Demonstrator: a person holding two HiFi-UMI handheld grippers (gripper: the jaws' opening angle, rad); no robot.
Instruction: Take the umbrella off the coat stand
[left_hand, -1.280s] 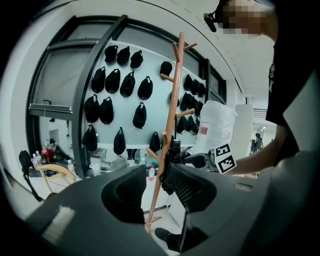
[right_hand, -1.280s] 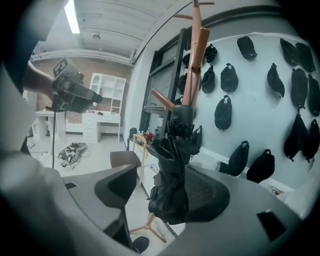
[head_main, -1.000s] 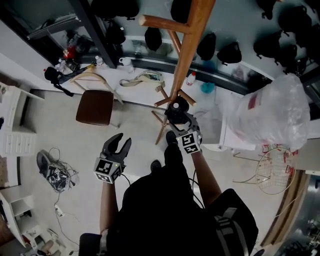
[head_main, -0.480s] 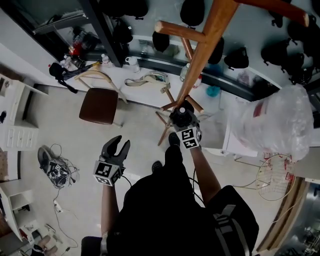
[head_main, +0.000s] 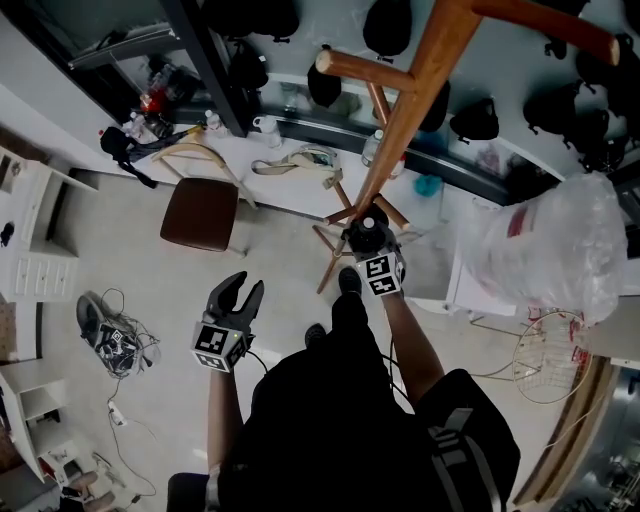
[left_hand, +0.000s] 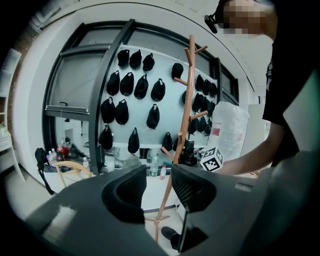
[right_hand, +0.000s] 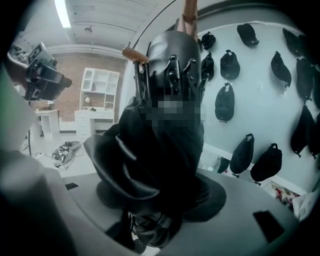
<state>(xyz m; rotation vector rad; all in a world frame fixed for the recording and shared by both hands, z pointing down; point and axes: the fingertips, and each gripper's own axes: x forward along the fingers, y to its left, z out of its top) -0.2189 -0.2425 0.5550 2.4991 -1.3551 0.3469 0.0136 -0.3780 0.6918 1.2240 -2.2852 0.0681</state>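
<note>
Right claw (right_hand: 160, 194): jaws closing around the folded black umbrella (right_hand: 170, 100), whose fabric fills the gap and touches both pads. The umbrella hangs upright against the pole of the wooden coat stand (head_main: 402, 125), down by the lower pegs. My right arm reaches far out to it.

Left claw (head_main: 240, 293): released, jaws apart, nothing between them. It is held near my body on the left, well apart from the stand.

Surroundings: a brown chair (head_main: 200, 212) stands left of the stand. Black caps (left_hand: 122, 110) hang in rows on the far wall.
</note>
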